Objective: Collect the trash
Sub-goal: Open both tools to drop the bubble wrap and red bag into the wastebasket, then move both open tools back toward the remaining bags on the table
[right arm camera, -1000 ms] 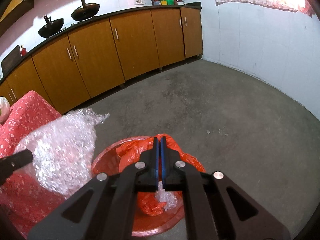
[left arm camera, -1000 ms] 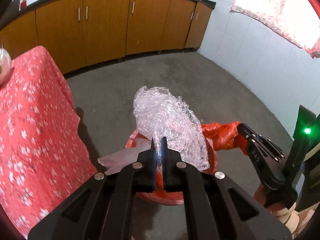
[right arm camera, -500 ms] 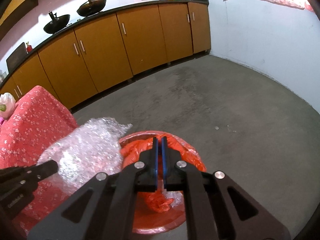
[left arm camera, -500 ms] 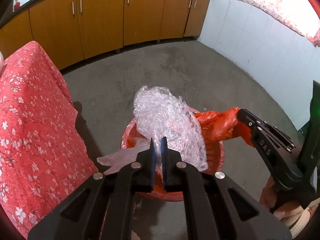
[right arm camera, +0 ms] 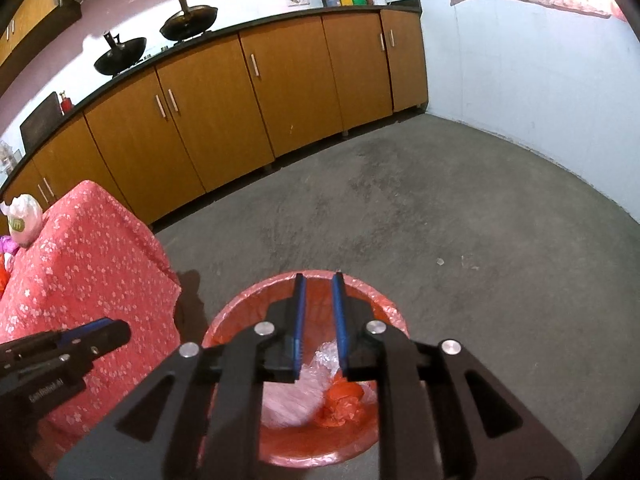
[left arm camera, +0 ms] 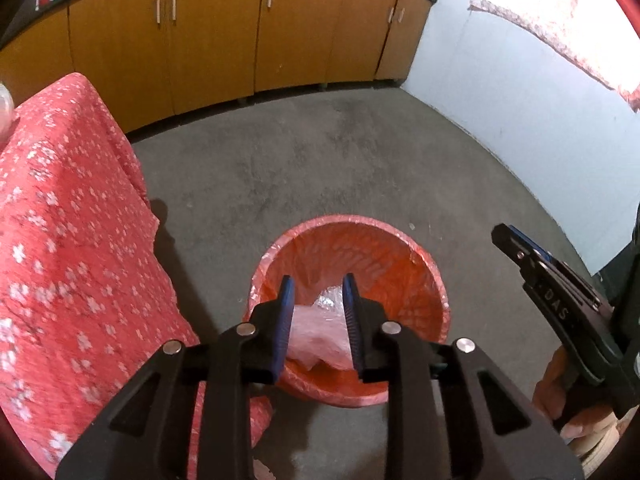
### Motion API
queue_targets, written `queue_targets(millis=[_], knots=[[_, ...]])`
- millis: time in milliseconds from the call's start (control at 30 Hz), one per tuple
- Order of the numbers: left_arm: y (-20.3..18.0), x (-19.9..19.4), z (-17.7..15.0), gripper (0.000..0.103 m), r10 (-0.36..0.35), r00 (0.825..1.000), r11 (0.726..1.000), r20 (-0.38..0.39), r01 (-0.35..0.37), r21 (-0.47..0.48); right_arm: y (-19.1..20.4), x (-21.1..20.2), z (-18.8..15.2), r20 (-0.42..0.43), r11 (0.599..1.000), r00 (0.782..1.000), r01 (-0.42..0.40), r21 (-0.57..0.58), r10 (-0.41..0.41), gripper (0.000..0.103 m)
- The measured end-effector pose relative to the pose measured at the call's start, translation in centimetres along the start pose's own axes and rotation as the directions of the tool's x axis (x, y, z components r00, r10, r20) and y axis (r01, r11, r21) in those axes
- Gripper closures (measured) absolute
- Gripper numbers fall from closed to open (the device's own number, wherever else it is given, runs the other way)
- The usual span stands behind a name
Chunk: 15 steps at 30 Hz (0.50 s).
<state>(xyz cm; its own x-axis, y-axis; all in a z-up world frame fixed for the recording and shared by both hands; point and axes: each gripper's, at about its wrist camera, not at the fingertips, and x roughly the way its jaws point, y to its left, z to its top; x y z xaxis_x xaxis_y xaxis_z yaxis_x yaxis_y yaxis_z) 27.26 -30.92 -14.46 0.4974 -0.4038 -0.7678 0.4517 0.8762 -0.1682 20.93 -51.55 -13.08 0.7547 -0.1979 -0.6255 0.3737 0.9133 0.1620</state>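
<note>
A round red bin (left arm camera: 424, 280) lined with an orange bag stands on the grey floor; it also shows in the right wrist view (right arm camera: 384, 304). Clear bubble wrap (left arm camera: 320, 328) lies inside it, seen too in the right wrist view (right arm camera: 292, 396) beside crumpled orange plastic (right arm camera: 344, 400). My left gripper (left arm camera: 318, 284) is open and empty above the bin's near side. My right gripper (right arm camera: 318, 280) is open and empty above the bin; it also shows at the right of the left wrist view (left arm camera: 516, 244).
A table under a red flowered cloth (left arm camera: 60, 240) stands left of the bin, with a white bag (right arm camera: 22, 220) on it. Wooden cabinets (right arm camera: 248, 92) run along the back wall with woks on the counter. A white tiled wall (left arm camera: 540, 128) is at the right.
Both grippers have opened. The bubble wrap dropped from my left gripper into the bin, and the orange bag edge left my right gripper and fell back over the bin.
</note>
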Motion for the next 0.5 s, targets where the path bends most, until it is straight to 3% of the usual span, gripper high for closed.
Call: queue_targets(millis=[500], knots=[[4.0,-6.7,1.9,0.078,0.055,0.988,0.996,0.146,-0.044,-0.076,2.6,-3.4,2.4,0.073,0.997,0.997,-0.030,-0.064,0.035,0.088]])
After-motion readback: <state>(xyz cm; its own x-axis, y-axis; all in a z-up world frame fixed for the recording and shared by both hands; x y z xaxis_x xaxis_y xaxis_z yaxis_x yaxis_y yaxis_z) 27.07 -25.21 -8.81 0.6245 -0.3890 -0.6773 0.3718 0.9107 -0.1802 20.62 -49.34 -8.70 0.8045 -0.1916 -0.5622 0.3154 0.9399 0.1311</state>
